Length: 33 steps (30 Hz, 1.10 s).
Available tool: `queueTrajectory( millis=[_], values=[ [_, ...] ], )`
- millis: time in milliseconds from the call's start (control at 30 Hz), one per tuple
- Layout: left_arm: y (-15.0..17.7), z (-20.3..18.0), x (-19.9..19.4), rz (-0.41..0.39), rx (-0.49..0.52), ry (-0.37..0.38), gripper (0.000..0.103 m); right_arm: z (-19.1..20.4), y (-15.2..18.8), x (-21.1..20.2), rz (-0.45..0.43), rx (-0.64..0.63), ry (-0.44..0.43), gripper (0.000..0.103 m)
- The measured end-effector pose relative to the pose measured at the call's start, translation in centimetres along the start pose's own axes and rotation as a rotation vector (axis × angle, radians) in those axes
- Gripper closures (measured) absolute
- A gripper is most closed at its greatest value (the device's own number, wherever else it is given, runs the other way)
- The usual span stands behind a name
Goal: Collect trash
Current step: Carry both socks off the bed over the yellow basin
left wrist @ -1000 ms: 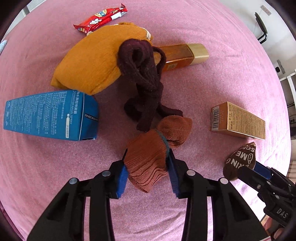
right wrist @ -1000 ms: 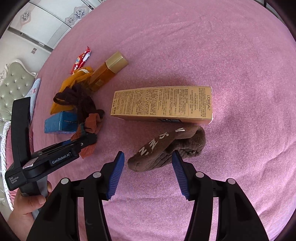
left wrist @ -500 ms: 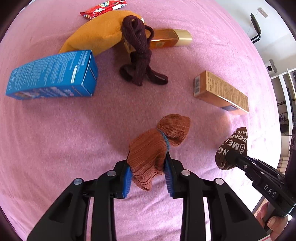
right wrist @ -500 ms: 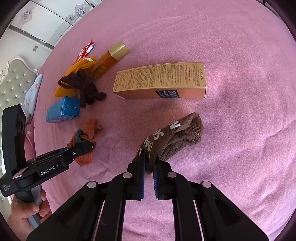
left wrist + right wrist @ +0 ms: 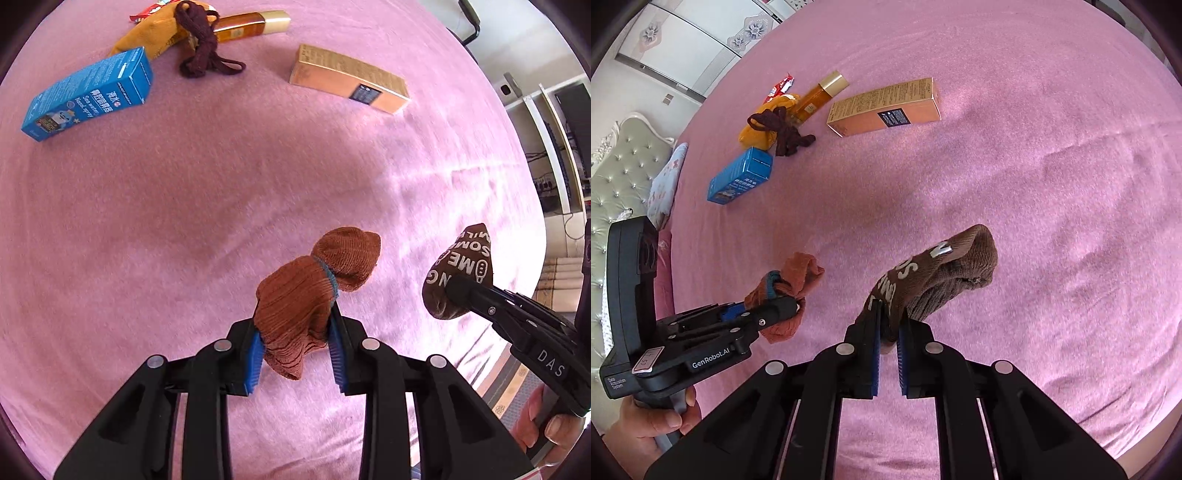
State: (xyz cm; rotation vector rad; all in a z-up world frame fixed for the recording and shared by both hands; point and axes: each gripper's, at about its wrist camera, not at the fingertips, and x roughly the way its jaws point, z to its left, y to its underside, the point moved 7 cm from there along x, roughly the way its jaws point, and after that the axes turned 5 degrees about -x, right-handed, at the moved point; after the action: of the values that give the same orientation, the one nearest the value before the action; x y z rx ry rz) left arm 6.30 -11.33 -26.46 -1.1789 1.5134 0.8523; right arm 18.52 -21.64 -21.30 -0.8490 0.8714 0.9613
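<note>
Now I am holding both socks up off the pink bedspread point(image 5: 155, 206), where a second ago the rust-brown sock point(image 5: 314, 291) was lying next to the dark tangle and my right claw was standing wide around the lettered one. My left gripper point(image 5: 295, 350) is squeezing the rust-brown sock between its blue pads, the knotted toe end sticking forward past the fingertips. My right gripper point(image 5: 889, 350) is pinching the dark brown lettered sock point(image 5: 934, 277) in a narrow gap, the sock rising out ahead of the fingers. From the left camera I am seeing that sock point(image 5: 460, 273) off to my right, apart from the rust-brown one. The pile has been sliding farther away from me: the blue box point(image 5: 88, 99), the gold carton point(image 5: 347, 79), the amber bottle point(image 5: 251, 26), the mustard cloth point(image 5: 151, 31), the dark maroon sock point(image 5: 201, 48) and the red wrapper point(image 5: 781, 86) are all lying well ahead of both claws.
</note>
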Motion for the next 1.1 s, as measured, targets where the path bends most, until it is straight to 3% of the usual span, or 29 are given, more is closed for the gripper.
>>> queueTrajectory(
  millis=[233,600,1100],
  values=[
    [6.0,-5.1,0.0,0.035,0.11,0.011,0.073,-2.2,6.1,-5.0,-0.061,0.07,0.021,0.095],
    [10.6,-14.6,1.2,0.12,0.319,0.031,0.072,-9.2,15.8,-11.5,-0.118,0.21,0.058,0.095],
    [20.4,-32.3,5.4,0.217,0.499,0.037,0.072,-26.7,28.2,-21.2,-0.167,0.439,0.144,0.095]
  ],
)
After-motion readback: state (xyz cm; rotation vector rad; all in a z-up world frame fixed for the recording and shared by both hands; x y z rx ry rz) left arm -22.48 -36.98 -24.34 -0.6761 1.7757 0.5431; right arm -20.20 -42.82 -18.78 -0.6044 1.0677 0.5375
